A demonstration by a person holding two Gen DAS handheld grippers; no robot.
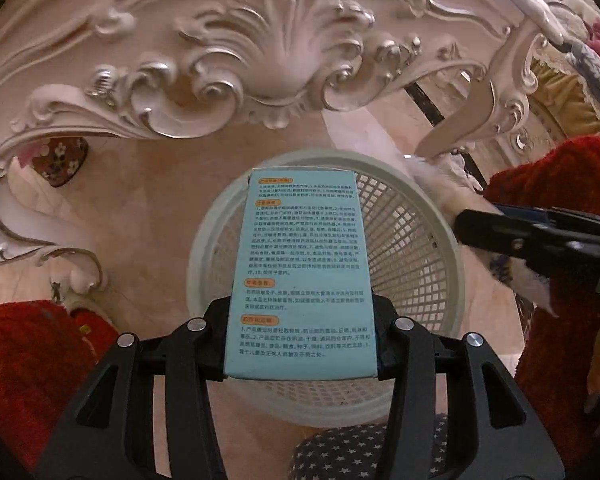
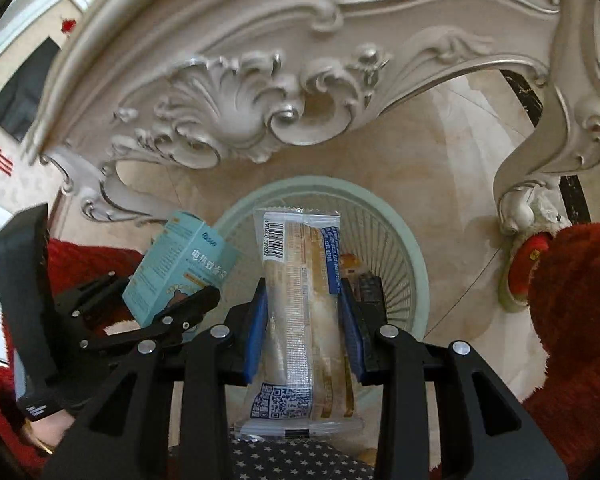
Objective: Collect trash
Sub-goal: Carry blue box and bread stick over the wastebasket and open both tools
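Note:
A light blue carton [image 1: 300, 268] printed with text is clamped upright in my left gripper [image 1: 300, 314], right over the pale mesh waste basket [image 1: 454, 248] on the floor. In the right wrist view, my right gripper [image 2: 304, 292] is shut on a clear-wrapped bread packet [image 2: 300, 320] between its blue pads [image 2: 256, 320], above the same basket [image 2: 418, 268]. The left gripper [image 2: 168, 304] with the carton [image 2: 180, 264] shows at the left there. My right gripper's black finger [image 1: 500, 228] enters the left wrist view from the right. A few small items [image 2: 352, 260] lie in the basket.
An ornate white carved table apron [image 1: 260, 60] and its curved legs [image 2: 516, 184] arch over the far side of the basket. Beige marble floor [image 2: 440, 152] surrounds it. Red fluffy sleeves [image 1: 28, 352] flank both grippers. Star-patterned dark fabric [image 1: 364, 452] lies at the near edge.

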